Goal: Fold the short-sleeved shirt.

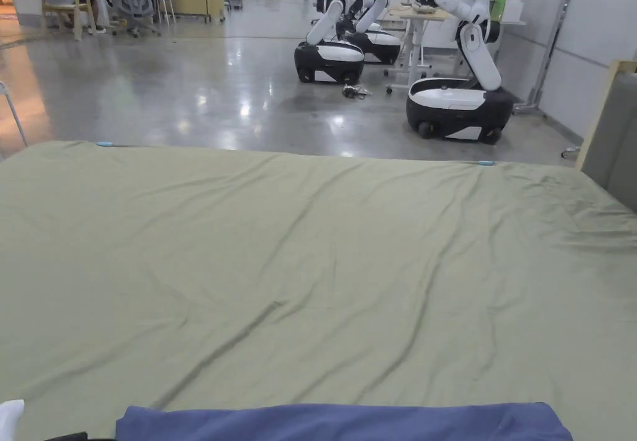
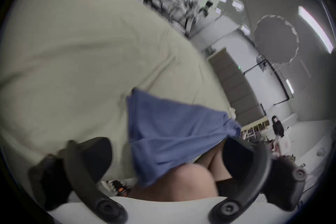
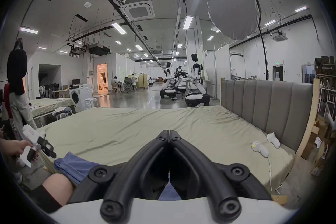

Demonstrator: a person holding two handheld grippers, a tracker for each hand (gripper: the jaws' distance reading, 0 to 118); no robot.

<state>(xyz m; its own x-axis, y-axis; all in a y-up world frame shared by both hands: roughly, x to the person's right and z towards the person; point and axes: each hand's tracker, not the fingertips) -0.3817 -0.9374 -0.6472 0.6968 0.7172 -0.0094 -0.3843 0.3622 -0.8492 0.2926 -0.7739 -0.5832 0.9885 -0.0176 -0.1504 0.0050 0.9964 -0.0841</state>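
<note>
The blue short-sleeved shirt (image 1: 336,422) lies at the near edge of the bed's green sheet (image 1: 311,262), and part of it hangs over the side. In the left gripper view my left gripper (image 2: 169,148) is open, jaws spread wide, with the shirt (image 2: 172,133) lying beyond the gap and a knee of the person below it. My right gripper (image 3: 169,132) is shut, tips together and nothing between them, raised over the near edge with the shirt (image 3: 76,164) beneath and to its left. A hand holds the left gripper (image 3: 48,148) beside the shirt's left end.
A grey padded headboard (image 3: 269,109) closes the bed's right side, and two white objects (image 3: 260,148) lie on the sheet by it. White robots on dark wheeled bases (image 1: 457,103) stand on the shiny floor beyond the bed. A person (image 3: 16,82) stands at the far left.
</note>
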